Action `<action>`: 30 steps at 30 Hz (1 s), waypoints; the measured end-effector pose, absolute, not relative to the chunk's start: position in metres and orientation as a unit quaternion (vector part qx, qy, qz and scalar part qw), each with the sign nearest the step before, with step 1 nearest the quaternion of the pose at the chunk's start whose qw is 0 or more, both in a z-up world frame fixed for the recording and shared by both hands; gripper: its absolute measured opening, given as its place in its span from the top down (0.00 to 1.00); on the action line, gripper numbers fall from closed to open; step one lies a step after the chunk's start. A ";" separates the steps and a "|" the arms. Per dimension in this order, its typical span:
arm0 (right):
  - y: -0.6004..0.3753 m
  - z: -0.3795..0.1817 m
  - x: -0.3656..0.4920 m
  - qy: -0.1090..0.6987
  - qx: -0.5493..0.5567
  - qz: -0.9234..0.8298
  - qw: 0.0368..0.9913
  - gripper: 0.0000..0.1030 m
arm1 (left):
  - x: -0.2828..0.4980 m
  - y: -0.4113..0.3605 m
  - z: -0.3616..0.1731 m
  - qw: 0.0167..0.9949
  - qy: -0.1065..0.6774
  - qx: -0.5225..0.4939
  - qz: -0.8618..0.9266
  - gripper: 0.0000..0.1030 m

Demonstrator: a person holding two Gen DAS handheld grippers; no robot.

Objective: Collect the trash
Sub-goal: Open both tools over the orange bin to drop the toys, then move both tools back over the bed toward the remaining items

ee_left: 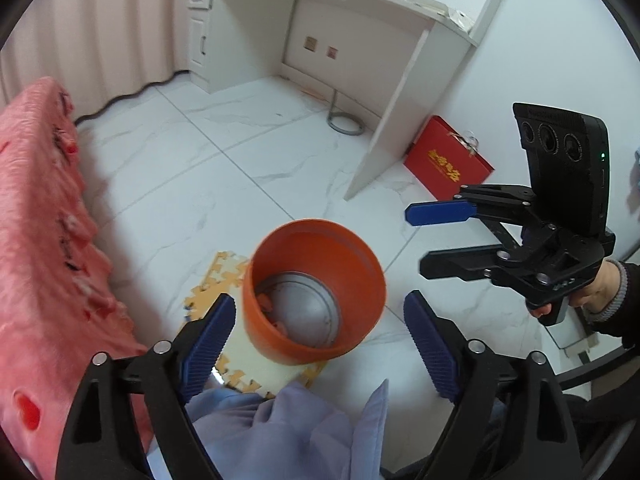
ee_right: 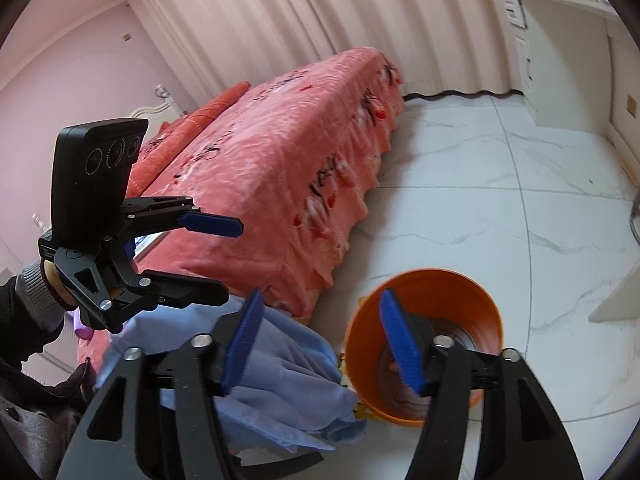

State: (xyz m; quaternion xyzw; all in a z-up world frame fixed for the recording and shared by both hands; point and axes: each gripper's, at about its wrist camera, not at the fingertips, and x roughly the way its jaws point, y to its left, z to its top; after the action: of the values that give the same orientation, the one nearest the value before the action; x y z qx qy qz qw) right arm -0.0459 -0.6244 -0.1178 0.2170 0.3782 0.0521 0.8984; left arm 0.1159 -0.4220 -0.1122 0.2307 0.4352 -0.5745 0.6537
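An orange trash bin (ee_left: 316,292) stands on the floor on a foam puzzle mat (ee_left: 224,280). It has a metal bottom and a few small orange-pink scraps (ee_left: 266,304) inside. My left gripper (ee_left: 320,340) is open and empty, held above and in front of the bin. My right gripper (ee_left: 416,240) is open and empty, to the right of the bin and above the floor. In the right wrist view the bin (ee_right: 432,312) sits behind my right gripper (ee_right: 324,340), and the left gripper (ee_right: 232,264) hangs open at the left.
A bed with a pink blanket (ee_right: 280,160) runs along the left. A light blue cloth (ee_left: 288,432) lies bunched below the grippers. A white desk (ee_left: 340,12) stands at the back, with a red gift box (ee_left: 448,160) beside its leg. The floor is white marble tile (ee_left: 192,168).
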 end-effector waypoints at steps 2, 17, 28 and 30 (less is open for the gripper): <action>-0.613 -0.110 -0.044 0.377 0.208 0.063 0.900 0.35 | 0.116 -0.410 -0.108 0.661 0.433 0.230 -0.568 0.17; -0.525 -0.060 -0.018 0.367 0.166 0.145 0.904 0.23 | 0.112 -0.314 -0.071 0.734 0.414 0.203 -0.498 0.10; -0.437 -0.035 0.013 0.358 0.135 0.226 0.896 0.13 | 0.095 -0.226 -0.055 0.780 0.410 0.171 -0.440 0.08; -0.415 -0.031 0.022 0.358 0.124 0.247 0.892 0.13 | 0.092 -0.208 -0.051 0.789 0.411 0.165 -0.427 0.08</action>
State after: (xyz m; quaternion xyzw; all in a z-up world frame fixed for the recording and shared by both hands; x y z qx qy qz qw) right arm 0.0217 -0.4154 -0.0313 0.1244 0.3577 0.2474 0.8919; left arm 0.0921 -0.2078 -0.0511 0.1652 0.4108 -0.4268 0.7885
